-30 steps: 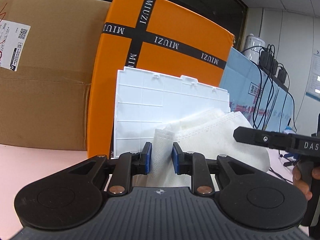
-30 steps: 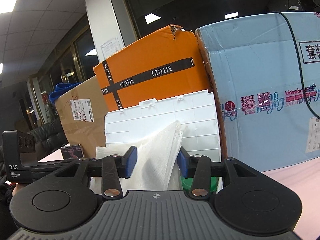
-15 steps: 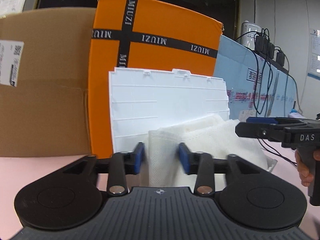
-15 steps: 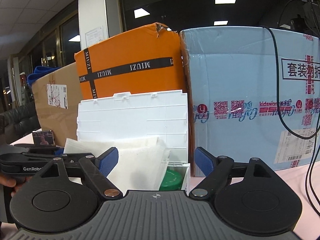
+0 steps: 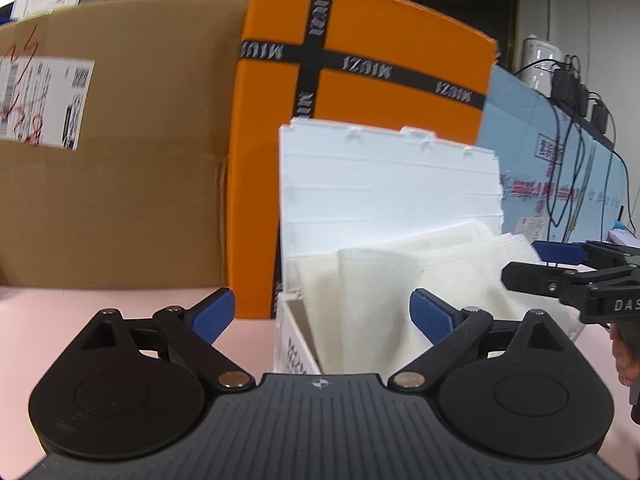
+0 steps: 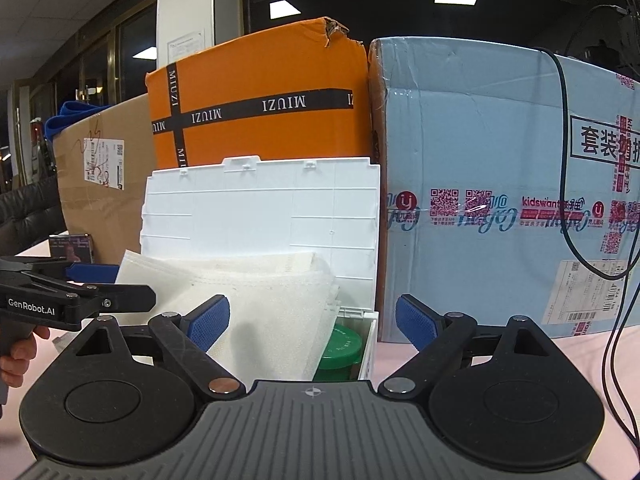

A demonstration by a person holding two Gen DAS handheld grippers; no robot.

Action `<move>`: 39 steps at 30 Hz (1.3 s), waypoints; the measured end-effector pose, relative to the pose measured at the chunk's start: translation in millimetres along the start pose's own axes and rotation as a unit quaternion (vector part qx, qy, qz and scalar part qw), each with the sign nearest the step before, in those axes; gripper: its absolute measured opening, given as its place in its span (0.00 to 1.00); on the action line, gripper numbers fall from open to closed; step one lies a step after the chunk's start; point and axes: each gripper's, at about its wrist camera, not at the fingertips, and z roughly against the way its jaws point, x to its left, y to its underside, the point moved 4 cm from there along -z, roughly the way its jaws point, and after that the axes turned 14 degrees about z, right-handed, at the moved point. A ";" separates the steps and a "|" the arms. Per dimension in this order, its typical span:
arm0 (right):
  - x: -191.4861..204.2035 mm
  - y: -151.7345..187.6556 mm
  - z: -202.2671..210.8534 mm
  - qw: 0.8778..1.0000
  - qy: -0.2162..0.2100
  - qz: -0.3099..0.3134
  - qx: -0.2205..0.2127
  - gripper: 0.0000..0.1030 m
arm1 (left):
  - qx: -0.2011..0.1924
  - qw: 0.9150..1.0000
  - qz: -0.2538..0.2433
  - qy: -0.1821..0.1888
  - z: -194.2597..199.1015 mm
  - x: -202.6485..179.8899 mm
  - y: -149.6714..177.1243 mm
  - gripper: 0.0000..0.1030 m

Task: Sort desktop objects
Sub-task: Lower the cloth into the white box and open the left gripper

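Both tools, the left tool point(image 5: 322, 312) and right tool point(image 6: 312, 318), are spreading wider, pinching nothing, releasing the white cloth point(image 6: 256, 304) into the open white box point(image 5: 292, 344) by the worktop's back edge; next, likely withdrawing clear without snagging it.

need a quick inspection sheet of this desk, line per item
surface: pink table, bare where seen
job's things: white cloth lies in open white box, lid upright; green jar inside
clutter: brown carton, orange box, blue carton behind
grippers: left gripper and right gripper opening, pads off the cloth
cables: black cables over blue carton
surroundings: ceiling lights, dark windows
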 end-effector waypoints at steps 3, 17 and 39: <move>0.3 1.7 -2.0 1.000 0.005 0.004 0.007 0.88 | 0.020 1.000 0.016 0.001 -7.2 6.1 2.7 0.91; 0.6 7.4 -9.1 1.000 0.018 0.009 0.023 0.91 | 0.051 0.996 0.066 0.009 -17.1 19.8 8.5 1.00; -8.4 18.0 -21.3 0.997 0.049 -0.012 0.059 0.97 | 0.040 0.998 0.054 -0.001 -11.8 14.7 2.7 1.00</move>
